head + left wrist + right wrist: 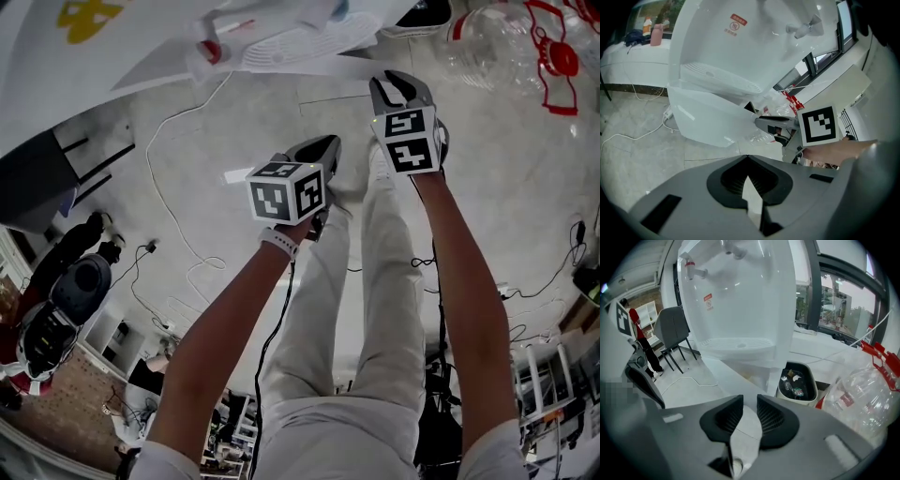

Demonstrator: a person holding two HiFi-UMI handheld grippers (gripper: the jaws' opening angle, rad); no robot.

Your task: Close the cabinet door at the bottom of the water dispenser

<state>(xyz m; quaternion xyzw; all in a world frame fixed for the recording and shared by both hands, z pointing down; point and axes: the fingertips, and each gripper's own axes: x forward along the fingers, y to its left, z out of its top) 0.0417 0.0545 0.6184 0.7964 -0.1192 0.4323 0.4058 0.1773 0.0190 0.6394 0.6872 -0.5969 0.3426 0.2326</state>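
The white water dispenser [754, 42] stands ahead, its drip tray [736, 344] above the bottom cabinet. The cabinet door [705, 119] hangs swung out into the room; in the right gripper view it is a white panel [731, 376] just past the jaws. My right gripper [750, 401] is open a narrow gap with nothing between the pads. In the left gripper view it [771, 123] reaches to the door's free edge; contact is unclear. My left gripper [747, 158] is shut and empty, hanging back from the door. The head view shows both grippers, left [323, 150] and right [398, 89], above the person's legs.
A black waste bin [797, 380] stands right of the dispenser, and beside it lies a big clear water bottle [862, 399] with a red handle. White cables [178, 216] trail over the floor at the left. A grey chair [670, 329] stands further left.
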